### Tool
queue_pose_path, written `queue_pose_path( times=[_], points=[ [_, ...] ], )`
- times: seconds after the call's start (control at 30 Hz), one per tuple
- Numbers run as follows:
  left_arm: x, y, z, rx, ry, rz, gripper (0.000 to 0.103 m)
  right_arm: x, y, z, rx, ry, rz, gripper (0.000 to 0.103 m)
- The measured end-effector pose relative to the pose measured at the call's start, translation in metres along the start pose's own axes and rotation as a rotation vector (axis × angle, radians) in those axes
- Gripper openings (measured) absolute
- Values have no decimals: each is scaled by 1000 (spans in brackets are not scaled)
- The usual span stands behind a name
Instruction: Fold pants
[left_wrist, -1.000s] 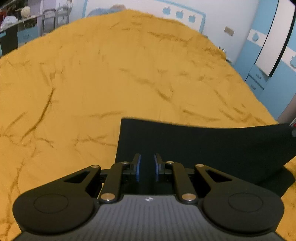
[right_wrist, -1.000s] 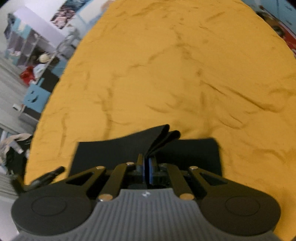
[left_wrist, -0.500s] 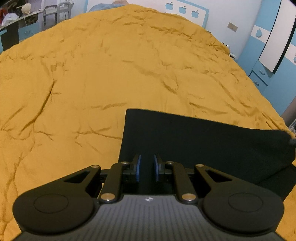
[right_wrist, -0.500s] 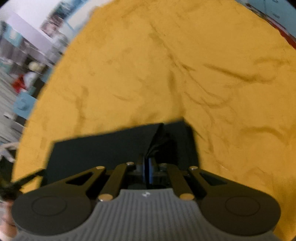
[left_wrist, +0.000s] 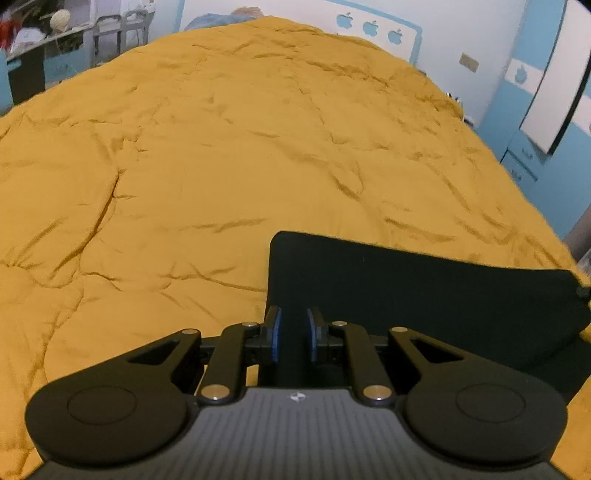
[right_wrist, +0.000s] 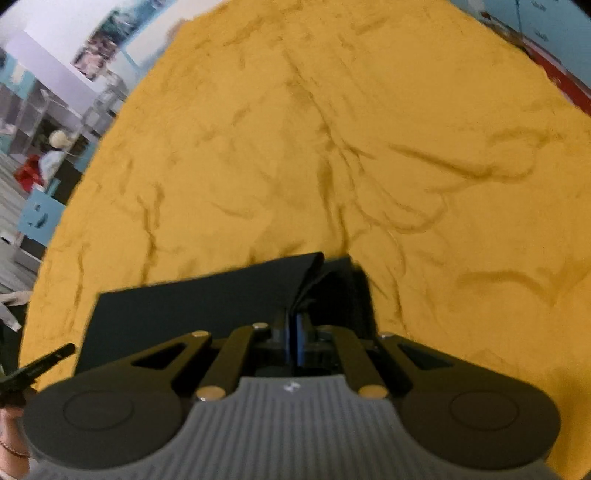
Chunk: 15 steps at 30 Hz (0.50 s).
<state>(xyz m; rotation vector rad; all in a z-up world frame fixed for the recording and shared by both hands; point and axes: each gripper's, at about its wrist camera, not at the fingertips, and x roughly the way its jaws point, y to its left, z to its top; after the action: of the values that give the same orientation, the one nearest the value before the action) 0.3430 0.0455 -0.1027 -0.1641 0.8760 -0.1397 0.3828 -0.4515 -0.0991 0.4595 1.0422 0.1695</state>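
Observation:
Black pants lie folded on a wrinkled yellow bedspread. In the left wrist view my left gripper has its blue pads shut on the near left corner of the dark cloth, with a narrow band of fabric between them. In the right wrist view my right gripper is shut on the right end of the pants, where several layers of fabric fan up from the pinch. The stretched upper layer runs flat from one gripper to the other. The left gripper's tip pokes in at the lower left.
The yellow bedspread fills most of both views. Shelves and clutter stand beyond its far left side; a blue cabinet stands to the right. A hand shows at the lower left edge.
The right gripper has sunk toward the bed with the cloth end, and the raised fold of fabric above it has dropped lower. The upper layer lies flatter in the left view.

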Motion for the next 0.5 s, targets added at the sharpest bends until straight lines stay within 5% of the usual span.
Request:
queue_pose_path(
  times=[0.1, 0.3, 0.5],
  points=[
    [2, -2, 2, 10, 5, 10, 16, 24, -4, -4, -15, 48, -68, 0],
    [4, -2, -2, 25, 17, 15, 16, 30, -13, -10, 27, 38, -56, 0],
    [5, -3, -1, 25, 20, 14, 16, 9, 5, -17, -24, -35, -108, 28]
  ],
)
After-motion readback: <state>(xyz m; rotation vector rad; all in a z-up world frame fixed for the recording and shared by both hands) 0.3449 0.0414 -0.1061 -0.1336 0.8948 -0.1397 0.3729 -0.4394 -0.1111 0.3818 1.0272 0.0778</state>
